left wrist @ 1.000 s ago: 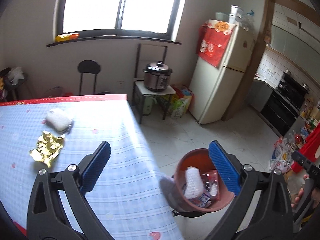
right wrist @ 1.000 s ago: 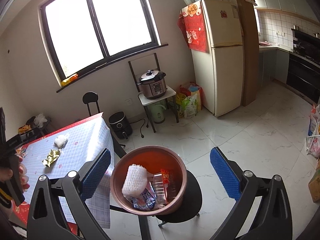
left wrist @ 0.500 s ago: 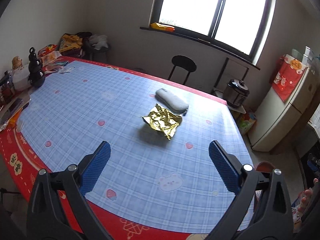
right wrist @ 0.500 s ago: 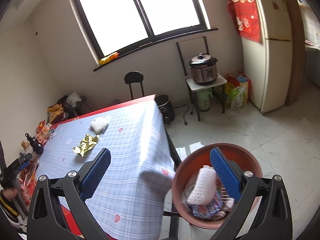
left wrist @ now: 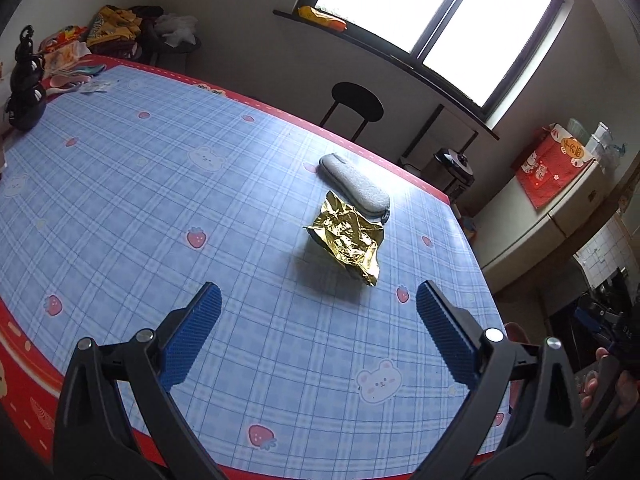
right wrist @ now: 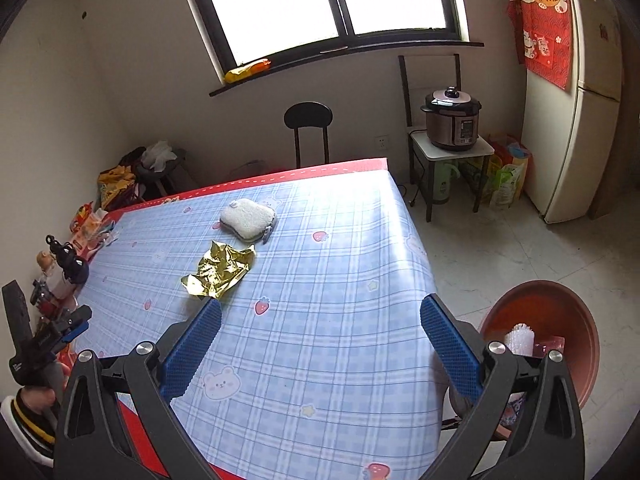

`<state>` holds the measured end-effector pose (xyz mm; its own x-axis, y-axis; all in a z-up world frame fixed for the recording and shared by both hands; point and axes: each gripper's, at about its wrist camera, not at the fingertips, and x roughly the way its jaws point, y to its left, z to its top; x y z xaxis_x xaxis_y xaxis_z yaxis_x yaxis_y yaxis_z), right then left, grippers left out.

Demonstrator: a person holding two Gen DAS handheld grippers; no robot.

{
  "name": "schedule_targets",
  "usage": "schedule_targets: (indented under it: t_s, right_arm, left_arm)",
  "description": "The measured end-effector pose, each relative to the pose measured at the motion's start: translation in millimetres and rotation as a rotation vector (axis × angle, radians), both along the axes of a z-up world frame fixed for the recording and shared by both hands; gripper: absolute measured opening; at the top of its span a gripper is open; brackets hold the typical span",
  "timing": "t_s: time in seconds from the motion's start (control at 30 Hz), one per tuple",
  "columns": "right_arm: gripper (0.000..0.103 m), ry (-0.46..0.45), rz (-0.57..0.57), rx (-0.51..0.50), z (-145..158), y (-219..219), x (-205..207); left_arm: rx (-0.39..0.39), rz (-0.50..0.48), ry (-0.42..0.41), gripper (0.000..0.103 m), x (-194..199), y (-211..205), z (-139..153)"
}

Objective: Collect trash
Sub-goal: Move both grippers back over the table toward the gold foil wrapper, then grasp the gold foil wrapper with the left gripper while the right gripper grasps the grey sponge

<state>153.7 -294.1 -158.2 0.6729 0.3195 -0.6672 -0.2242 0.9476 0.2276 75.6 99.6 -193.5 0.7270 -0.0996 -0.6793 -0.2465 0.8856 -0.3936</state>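
A crumpled gold foil wrapper [left wrist: 349, 236] [right wrist: 220, 270] lies on the blue checked tablecloth [left wrist: 160, 208] [right wrist: 332, 280]. A grey-white pouch [left wrist: 355, 184] [right wrist: 247, 219] rests just beyond it. My left gripper [left wrist: 318, 328] hovers open above the table, short of the wrapper, nothing between its blue pads. My right gripper [right wrist: 320, 336] is open too, over the table's near right part, with the wrapper ahead on the left. The brown trash bin [right wrist: 560, 328] with several wrappers inside stands on a stool right of the table.
A black gourd-shaped bottle [left wrist: 26, 92] and small clutter stand at the table's far left edge. A black chair [right wrist: 308, 128] is behind the table. A rice cooker [right wrist: 452, 120] on a stand and a fridge [right wrist: 572, 100] line the wall. A hand [right wrist: 36, 384] holds the other gripper.
Both grippers swung left from the bin toward the table. The left view now faces the foil wrapper closer up; the bin slid to the right edge of the right view.
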Motion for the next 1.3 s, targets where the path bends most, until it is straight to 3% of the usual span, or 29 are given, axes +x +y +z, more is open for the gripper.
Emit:
schedule_targets:
  t_s: [0.07, 0.13, 0.17, 0.43, 0.57, 0.73, 0.9, 1.0, 1.13, 1.3]
  right_arm:
    - [0.098, 0.007, -0.025, -0.013, -3.7, 16.2, 2.3]
    - [0.098, 0.018, -0.054, -0.021, -8.3, 29.8, 3.4]
    - [0.098, 0.024, -0.064, -0.023, -9.9, 35.6, 3.8]
    - [0.098, 0.090, -0.119, -0.096, -27.4, 49.9, -8.8]
    - [0.098, 0.112, -0.162, -0.125, -30.0, 39.5, -8.6]
    - [0.098, 0.104, -0.190, -0.141, -31.5, 37.1, -1.9]
    - [0.098, 0.142, -0.128, -0.162, -48.4, 52.7, 11.4]
    - [0.098, 0.151, -0.099, -0.167, -56.4, 64.4, 26.5]
    - [0.098, 0.139, -0.043, -0.179, -58.1, 92.9, 46.5]
    - [0.098, 0.144, 0.077, -0.217, -63.9, 137.6, 77.4]
  left_arm:
    - [-0.031, -0.039, 0.014, 0.095, 20.8, 6.2, -13.7]
    - [-0.088, -0.084, 0.042, 0.079, 43.3, 10.1, -29.0]
    - [-0.119, -0.102, 0.068, 0.076, 57.1, 10.9, -37.7]
    - [-0.181, -0.152, 0.133, 0.070, 134.9, 2.1, -91.3]
    - [-0.165, -0.114, 0.144, 0.070, 157.6, -0.5, -108.1]
    - [-0.061, -0.065, 0.159, 0.071, 181.7, -13.2, -120.1]
    - [-0.002, -0.049, 0.144, 0.068, 193.1, -20.0, -123.8]
    - [0.014, -0.064, 0.158, 0.042, 192.6, -17.4, -125.1]
    - [0.030, -0.096, 0.127, 0.035, 179.7, -0.6, -118.8]
    - [0.000, -0.064, 0.064, 0.028, 146.0, 39.8, -96.1]
